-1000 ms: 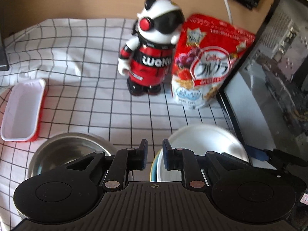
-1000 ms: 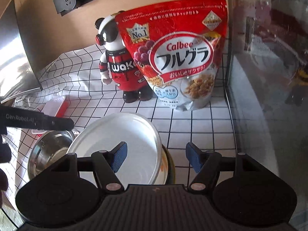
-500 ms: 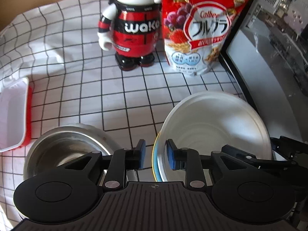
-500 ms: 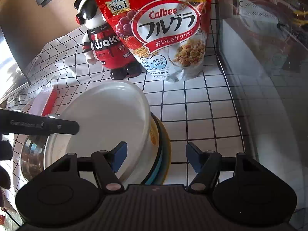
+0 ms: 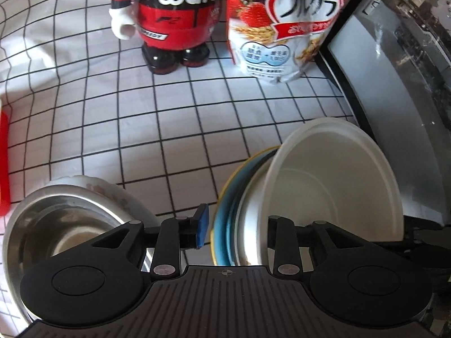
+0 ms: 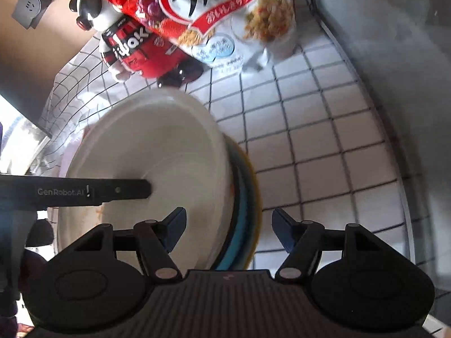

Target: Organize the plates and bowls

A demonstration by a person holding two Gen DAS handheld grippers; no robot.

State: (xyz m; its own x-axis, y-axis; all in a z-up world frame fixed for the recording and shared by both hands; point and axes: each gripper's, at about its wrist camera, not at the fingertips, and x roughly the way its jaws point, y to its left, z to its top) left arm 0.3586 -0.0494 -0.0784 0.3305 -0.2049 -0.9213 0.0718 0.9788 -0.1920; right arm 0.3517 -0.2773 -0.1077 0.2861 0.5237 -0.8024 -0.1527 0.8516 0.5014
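Both wrist cams look steeply down, close over the plate stack [image 5: 332, 186] [image 6: 157, 163], sharing cereal bag [image 5: 282, 28] [image 6: 225, 14] & figurine [image 5: 174, 14] [image 6: 132, 45].

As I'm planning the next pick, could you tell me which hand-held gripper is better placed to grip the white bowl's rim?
Probably the left hand-held gripper: its open jaws already straddle the white bowl rim. The right hand-held gripper straddles the whole stack's edge.

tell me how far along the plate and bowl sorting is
Done: a white round plate sits tilted on a stack of blue and yellow-rimmed dishes, and a steel bowl sits nested in a white floral bowl. In hand: nothing. The left hand-held gripper has just been opening astride the stack's rim; the right hand-held gripper is open around the opposite edge. Left: levelling the plate, perhaps moving the stack.
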